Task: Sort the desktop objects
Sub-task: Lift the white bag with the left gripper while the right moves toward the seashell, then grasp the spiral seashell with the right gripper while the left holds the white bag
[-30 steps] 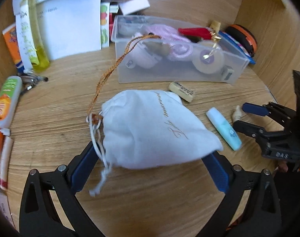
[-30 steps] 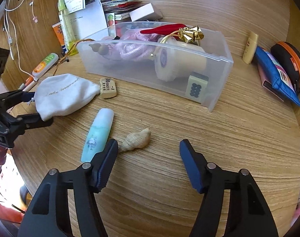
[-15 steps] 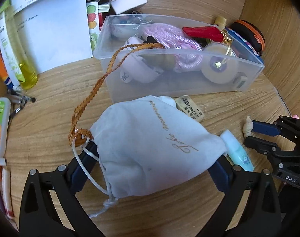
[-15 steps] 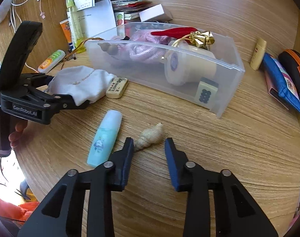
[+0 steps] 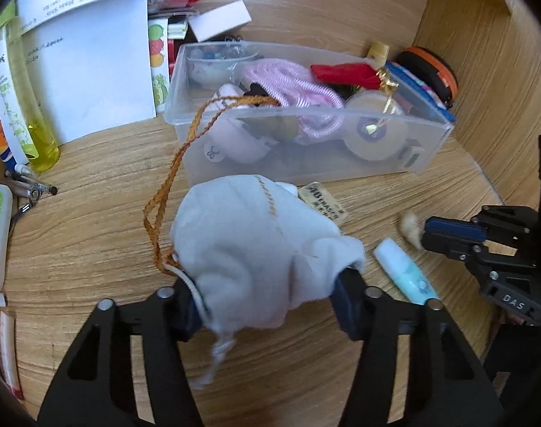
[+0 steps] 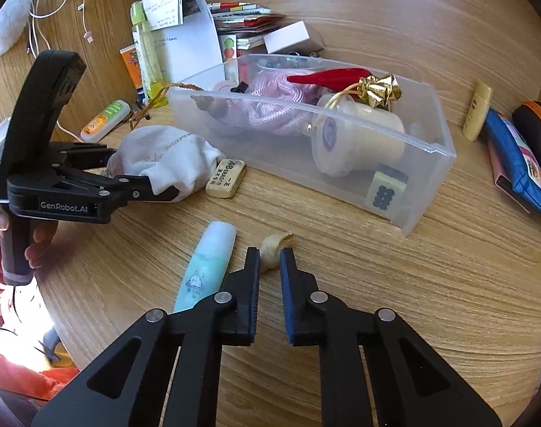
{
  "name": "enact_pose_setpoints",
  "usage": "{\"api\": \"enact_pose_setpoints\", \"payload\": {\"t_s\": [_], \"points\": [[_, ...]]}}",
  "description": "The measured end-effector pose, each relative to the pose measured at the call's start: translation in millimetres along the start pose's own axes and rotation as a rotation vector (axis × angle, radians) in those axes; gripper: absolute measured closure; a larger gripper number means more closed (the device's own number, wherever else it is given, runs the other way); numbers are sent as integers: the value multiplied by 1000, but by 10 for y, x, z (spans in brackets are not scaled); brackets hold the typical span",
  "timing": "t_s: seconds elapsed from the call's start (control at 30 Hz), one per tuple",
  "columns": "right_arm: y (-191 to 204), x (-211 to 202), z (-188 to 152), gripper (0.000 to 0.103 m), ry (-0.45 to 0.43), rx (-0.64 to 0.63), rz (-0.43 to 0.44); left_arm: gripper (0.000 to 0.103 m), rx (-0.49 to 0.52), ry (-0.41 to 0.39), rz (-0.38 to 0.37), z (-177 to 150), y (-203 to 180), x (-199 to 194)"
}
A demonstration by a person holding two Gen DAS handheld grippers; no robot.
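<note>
My left gripper (image 5: 267, 302) is shut on a white drawstring pouch (image 5: 256, 249) and holds it in front of the clear plastic bin (image 5: 430, 149). The pouch also shows in the right wrist view (image 6: 163, 160), pinched by the left gripper (image 6: 153, 181). An orange braided cord (image 5: 171, 178) runs from the bin to the pouch. My right gripper (image 6: 269, 256) is shut on a small beige seashell (image 6: 274, 245); the shell shows blurred in the left wrist view (image 5: 411, 226) at the right gripper's tips (image 5: 430, 231).
A pale blue tube (image 6: 206, 263) lies left of the shell, an eraser (image 6: 226, 178) next to the pouch. The bin holds pink rope (image 6: 274, 114), a tape roll and a red tassel. Papers, a yellow bottle (image 5: 21, 106), pens and pouches (image 6: 519, 163) ring the desk.
My left gripper has closed tighter on the pouch, bunching it, and carried it closer to the bin. My right gripper has moved forward and shut on the seashell.
</note>
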State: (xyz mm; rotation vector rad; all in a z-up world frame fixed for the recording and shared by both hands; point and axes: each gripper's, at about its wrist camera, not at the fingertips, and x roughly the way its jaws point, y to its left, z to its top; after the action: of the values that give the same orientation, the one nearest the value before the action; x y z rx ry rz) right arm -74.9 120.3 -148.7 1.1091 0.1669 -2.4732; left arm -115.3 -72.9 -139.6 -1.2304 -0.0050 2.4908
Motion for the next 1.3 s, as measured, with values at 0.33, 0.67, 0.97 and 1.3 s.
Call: {"api": "enact_pose_setpoints", "payload": {"t_s": [0.33,0.67,0.97,1.3], "points": [[-19,-48,44,93,19,11,18,57,-31,-34,-30,-14,37,-145],[-36,121,192,66,29,40,10,60,-32,-76,-53,25,28,-292],[138,365,255,81,75,-39,-10,62,-38,-108,-78,56,49,-386],[136,312,279,87,50,-23,8,62,-30,-154,-98,156,27,-505]]}}
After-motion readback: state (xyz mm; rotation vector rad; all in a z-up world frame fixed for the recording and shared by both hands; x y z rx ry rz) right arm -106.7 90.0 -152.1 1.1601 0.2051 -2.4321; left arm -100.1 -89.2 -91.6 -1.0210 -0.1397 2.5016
